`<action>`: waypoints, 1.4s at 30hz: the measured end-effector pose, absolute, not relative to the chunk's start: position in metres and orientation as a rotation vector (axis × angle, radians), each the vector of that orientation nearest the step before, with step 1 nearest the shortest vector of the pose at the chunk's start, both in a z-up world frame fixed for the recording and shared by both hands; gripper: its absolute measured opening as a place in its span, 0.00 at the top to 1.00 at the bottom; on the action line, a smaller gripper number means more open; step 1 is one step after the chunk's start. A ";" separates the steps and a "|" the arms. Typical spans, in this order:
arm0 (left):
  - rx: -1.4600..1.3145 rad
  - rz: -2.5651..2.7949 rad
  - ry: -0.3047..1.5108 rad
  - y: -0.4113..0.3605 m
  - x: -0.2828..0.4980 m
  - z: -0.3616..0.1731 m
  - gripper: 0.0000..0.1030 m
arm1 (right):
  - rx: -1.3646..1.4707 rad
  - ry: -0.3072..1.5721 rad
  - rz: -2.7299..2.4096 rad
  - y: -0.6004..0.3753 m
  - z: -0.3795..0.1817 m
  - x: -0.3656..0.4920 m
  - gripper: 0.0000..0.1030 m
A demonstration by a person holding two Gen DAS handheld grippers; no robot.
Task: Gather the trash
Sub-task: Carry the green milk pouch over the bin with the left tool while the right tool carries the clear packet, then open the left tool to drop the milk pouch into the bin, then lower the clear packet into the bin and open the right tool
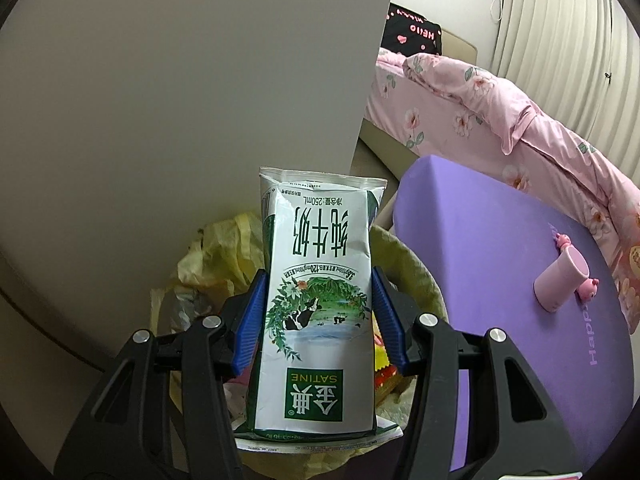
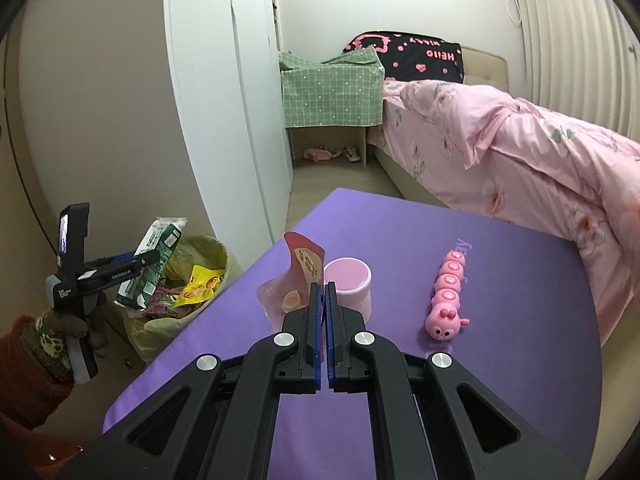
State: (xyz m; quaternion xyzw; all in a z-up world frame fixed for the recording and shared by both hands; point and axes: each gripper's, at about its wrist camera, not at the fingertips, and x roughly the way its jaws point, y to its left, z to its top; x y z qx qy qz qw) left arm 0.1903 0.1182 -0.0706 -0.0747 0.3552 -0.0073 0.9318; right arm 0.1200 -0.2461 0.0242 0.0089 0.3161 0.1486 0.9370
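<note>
Fingers first: our left gripper [image 1: 318, 312] clamps a milk carton [image 1: 316, 300] by its flat sides, blue ribbed pads [image 1: 252, 320] pressing the dented paperboard. The carton hangs above the bin [image 2: 218, 250] beside the purple table [image 2: 500, 280] — we judge it's held there to drop in. The bin has a thin yellow-green crinkled liner and already holds glossy wrappers [image 2: 200, 286]. Our right gripper [image 2: 325, 292] is fully closed on nothing, its tips over the table just short of a soft foil pouch [image 2: 298, 280] with a torn red top — likely the next trash. A matte pink cup [image 2: 352, 284] stands touching or just behind the pouch; a hard plastic caterpillar toy [image 2: 446, 300] lies apart to the right. Neither looks like trash.
</note>
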 end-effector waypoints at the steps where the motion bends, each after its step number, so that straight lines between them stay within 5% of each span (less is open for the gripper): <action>1: -0.151 -0.014 0.729 0.117 0.189 -0.072 0.53 | 0.019 0.646 0.304 -0.246 0.024 0.120 0.96; 34: -0.324 -0.030 0.708 0.158 0.067 -0.030 0.49 | 0.037 0.761 0.706 -0.020 -0.011 0.224 0.95; 37: -0.304 -0.037 0.695 0.150 0.065 -0.026 0.49 | 0.024 0.750 0.692 -0.022 -0.012 0.221 0.80; 39: -0.291 -0.031 0.680 0.143 0.062 -0.023 0.49 | 0.036 0.739 0.697 -0.031 -0.010 0.218 0.55; 42: -0.287 -0.020 0.669 0.131 0.055 -0.023 0.49 | 0.066 0.733 0.711 -0.046 -0.008 0.211 0.54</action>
